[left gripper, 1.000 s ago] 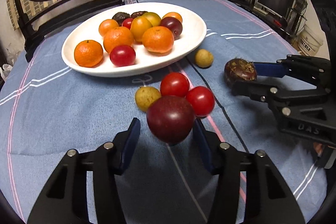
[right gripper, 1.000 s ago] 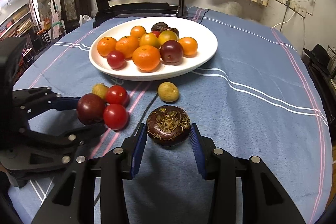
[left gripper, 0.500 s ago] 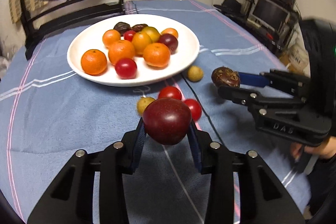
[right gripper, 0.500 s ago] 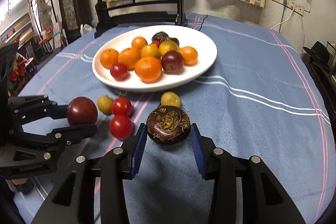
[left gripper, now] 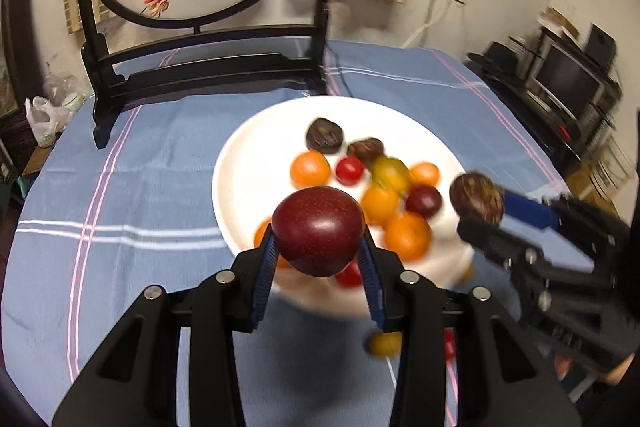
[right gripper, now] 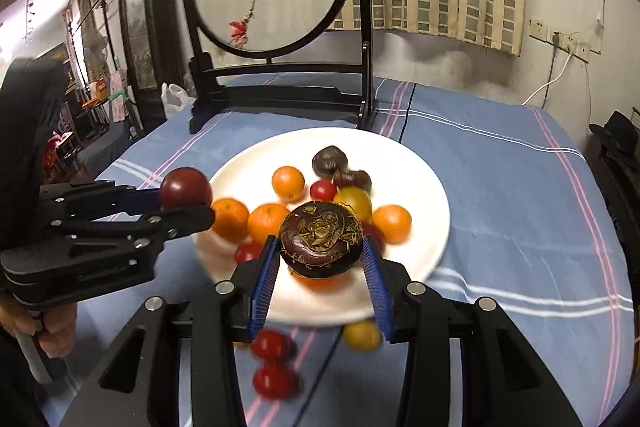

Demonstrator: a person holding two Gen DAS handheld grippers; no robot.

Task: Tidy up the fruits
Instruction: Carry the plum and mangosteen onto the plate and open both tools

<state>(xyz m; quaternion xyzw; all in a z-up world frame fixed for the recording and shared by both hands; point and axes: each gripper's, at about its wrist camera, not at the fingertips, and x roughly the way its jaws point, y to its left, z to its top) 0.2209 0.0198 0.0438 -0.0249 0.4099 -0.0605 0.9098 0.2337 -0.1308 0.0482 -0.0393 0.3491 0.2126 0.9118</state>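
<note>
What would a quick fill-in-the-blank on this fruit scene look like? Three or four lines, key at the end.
1. The left tongs are shut on a dark red ____.
2. The right tongs grip a dark brown fruit with ____ markings on its skin.
3. Most of the fruit lies on a ____ plate.
4. The two red tomatoes still off the plate lie on a ____ tablecloth.

Missing words: plum; yellowish; white; blue

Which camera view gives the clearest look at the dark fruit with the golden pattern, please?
The right wrist view: the patterned dark fruit sits centred and sharp between the right gripper pads, markings legible. The left wrist view shows it small, at the side and blurred.
</note>
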